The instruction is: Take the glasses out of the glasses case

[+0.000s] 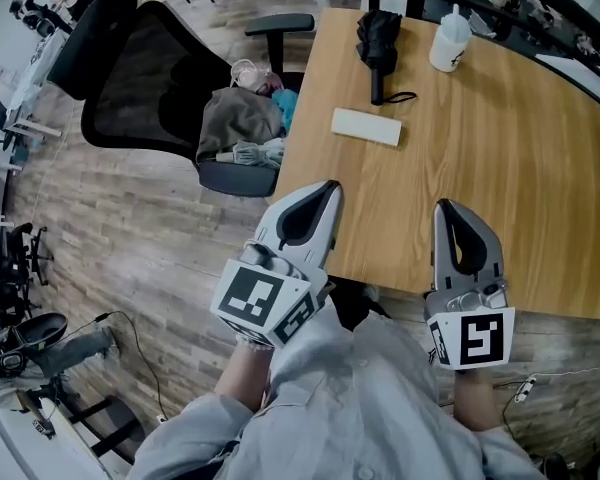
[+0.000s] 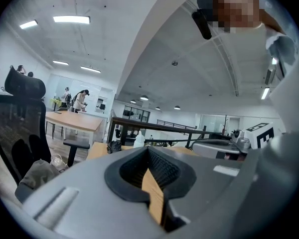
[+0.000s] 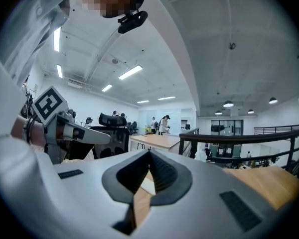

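A: Grey plastic meets grey plastic. The left claw (image 1: 329, 186) is closed tight with nothing in it, and the right claw (image 1: 446, 206) is the same, tips together and empty.

B: Where are they?

A: Side by side at the near edge of the wooden bench (image 1: 520, 188), both pointing across it.

B: And the case?

A: The white case (image 1: 366, 126) lies flat farther in on the bench, well apart from both claws and more in line with the left one. It looks closed. No glasses show, so I take them to be inside. Beyond it are a folded black umbrella (image 1: 380, 43) and a white bottle (image 1: 449, 40). An office chair (image 1: 130, 78) piled with clothes stands off the bench's left side.

B: How will it handle?

A: Probably a light, stiff shell with a smooth skin, so one claw alone may just push it along the wood. I'd pin one end with one claw and lift the lid at its long edge with the other. The glasses are likely thin and fragile, so take them gently by the bridge or an arm, never by the lenses.
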`<action>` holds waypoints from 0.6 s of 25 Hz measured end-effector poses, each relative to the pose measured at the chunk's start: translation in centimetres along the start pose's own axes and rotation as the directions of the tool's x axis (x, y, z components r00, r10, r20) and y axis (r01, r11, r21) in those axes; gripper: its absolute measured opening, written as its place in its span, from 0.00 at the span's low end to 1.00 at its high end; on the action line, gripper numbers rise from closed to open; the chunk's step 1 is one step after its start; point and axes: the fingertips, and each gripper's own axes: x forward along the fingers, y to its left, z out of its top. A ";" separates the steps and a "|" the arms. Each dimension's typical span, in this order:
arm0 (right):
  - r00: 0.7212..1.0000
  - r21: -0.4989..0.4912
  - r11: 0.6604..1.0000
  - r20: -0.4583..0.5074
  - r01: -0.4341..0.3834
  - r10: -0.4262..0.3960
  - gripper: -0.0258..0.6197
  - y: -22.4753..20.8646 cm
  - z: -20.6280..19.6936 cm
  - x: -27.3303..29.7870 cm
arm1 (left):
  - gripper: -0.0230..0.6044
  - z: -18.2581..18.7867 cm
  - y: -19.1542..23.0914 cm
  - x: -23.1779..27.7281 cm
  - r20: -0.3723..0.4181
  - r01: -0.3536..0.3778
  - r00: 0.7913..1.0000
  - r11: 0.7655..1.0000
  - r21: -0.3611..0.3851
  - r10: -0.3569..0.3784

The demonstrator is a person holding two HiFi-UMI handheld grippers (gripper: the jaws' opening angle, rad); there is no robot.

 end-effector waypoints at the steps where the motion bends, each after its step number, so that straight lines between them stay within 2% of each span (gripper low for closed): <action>1: 1.000 -0.002 1.000 0.000 -0.001 0.001 0.04 0.0 0.0 0.5 | 0.04 -0.1 0.5 0.3 -0.005 0.003 1.000 1.000 -0.004 -0.003; 6: 1.000 -0.008 1.000 -0.009 -0.009 0.009 0.04 -0.2 -0.6 3.1 | 0.04 -1.5 2.2 2.0 -0.044 0.044 0.998 0.999 -0.020 -0.045; 15: 0.989 -0.070 0.997 -0.142 0.020 -0.029 0.04 -1.3 -5.0 7.4 | 0.04 -4.4 5.5 5.8 -0.118 0.065 0.991 0.998 -0.022 -0.067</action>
